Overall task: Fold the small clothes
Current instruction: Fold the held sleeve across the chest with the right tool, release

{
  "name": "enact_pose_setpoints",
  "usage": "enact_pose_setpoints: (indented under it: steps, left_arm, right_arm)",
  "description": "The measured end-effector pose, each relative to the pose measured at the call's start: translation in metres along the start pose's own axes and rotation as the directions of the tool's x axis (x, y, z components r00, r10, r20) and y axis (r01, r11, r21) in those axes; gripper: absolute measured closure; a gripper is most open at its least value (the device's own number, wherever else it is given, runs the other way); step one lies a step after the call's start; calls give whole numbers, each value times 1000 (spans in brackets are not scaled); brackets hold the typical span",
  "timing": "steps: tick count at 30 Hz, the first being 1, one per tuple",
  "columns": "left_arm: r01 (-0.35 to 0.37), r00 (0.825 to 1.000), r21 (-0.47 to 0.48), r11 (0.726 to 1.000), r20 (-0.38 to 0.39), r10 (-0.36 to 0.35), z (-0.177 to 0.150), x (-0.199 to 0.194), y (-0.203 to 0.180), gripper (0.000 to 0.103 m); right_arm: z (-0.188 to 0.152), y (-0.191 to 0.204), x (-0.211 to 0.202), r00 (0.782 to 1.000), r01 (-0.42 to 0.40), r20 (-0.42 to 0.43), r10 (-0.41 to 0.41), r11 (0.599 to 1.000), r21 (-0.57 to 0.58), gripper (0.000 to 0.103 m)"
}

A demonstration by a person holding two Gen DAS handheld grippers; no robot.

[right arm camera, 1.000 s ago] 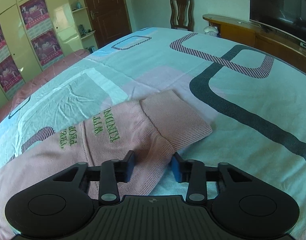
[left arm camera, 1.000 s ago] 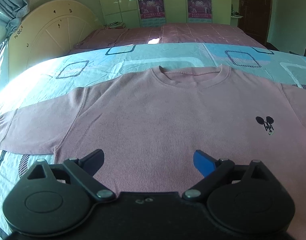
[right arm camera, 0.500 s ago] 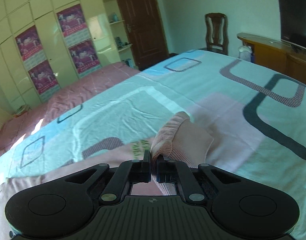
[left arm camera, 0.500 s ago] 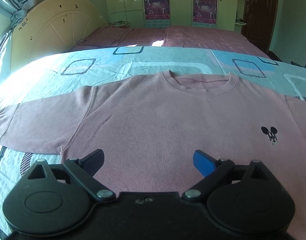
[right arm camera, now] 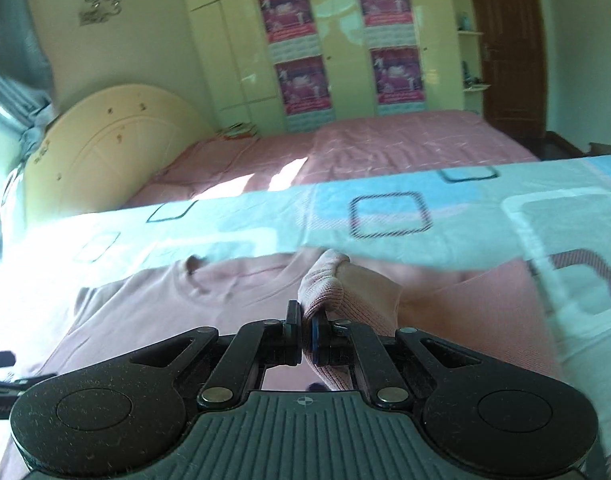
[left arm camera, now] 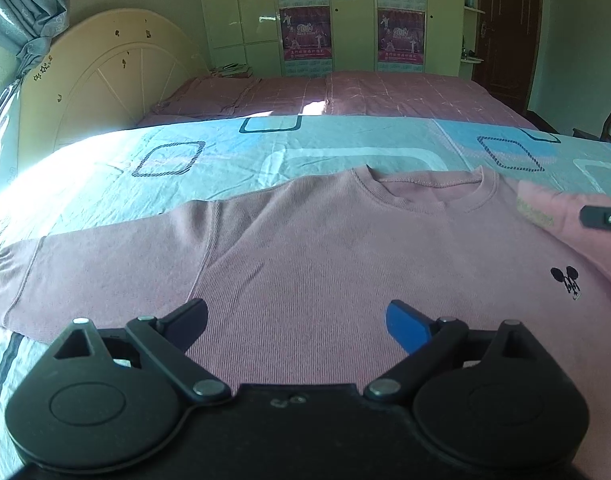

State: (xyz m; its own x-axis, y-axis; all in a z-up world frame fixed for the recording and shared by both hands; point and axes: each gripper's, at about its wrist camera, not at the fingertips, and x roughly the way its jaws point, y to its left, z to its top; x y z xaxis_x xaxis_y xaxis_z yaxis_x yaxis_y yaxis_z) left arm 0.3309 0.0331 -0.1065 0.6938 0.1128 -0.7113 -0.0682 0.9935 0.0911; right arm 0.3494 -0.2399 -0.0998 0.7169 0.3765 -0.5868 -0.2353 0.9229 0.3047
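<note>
A pink knit sweater lies face up on the bed, spread over a light blue bedsheet printed with rounded squares. Its round neckline points toward the far side of the bed, and a small black mouse-head emblem sits on the chest. One long sleeve stretches flat toward the left edge of the left wrist view.

The left gripper hovers over the lower part of the sweater's body with its jaws spread wide and nothing between them; one finger pad is blue, the other dark.

The right gripper is pressed together on the ribbed cuff of the other sleeve, which is lifted off the sheet and bunches upward above the fingertips. The rest of that sleeve drapes across the shoulder area near the neckline. In the left wrist view this raised sleeve shows at the right edge, with green embroidered lettering on it, and part of the right gripper is visible beside it.

Behind the blue sheet lies a pink checked bedspread, a cream rounded headboard and a wardrobe with posters on its doors.
</note>
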Motion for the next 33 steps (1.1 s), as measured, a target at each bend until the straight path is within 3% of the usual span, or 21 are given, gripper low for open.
enact_pose_setpoints:
  steps: [4,5,6,7,8,14,19,23,29,32,33]
  left_arm:
    - [35,999,2,999,0,-35,2,5,1,7]
    - [48,999,5,999,-2,-48,2,6,-1,7]
    - [66,998,10,998,-3,-66,2,7,-3,7]
    - [85,996,17,996,-5,-85,2,8,-7,7]
    - [109,994,25,994,-5,-108,2,9,-11,7]
    - [280,960,91,956,-36,-278,-1,20,-63,7]
    - [398,917,184,899,-60,-394,-8,28,-123,15]
    - [383,922,257,887,-43,-386,-13,37,-159,18]
    - [310,950,270,911,-43,-310,-15,65,-172,30]
    - [297,952,215,930,4,-305,-10,69,-160,46]
    - [313,946,191,930,19,-322,-6,70,-156,60]
  right_arm:
    - [-26,27,26,994,-48,-101,44,998,-40,98]
    - [-29,29,29,992,-52,-118,47,998,-39,89]
    - [-30,31,31,990,-67,-124,64,997,-25,65]
    - [-32,32,28,991,-77,-111,77,997,-3,51]
    - [-31,28,21,994,-74,-83,75,997,16,29]
    - [-20,-9,-23,999,37,-9,-36,998,48,27]
    - [-33,-54,-56,979,205,-20,-204,975,90,27]
    - [-49,-86,-73,962,271,-54,-266,950,156,27]
    - [-67,-108,-85,950,312,-84,-301,929,199,27]
    - [-73,-110,-85,944,330,-86,-319,926,186,27]
    - [-74,-110,-84,939,345,-82,-335,922,174,27]
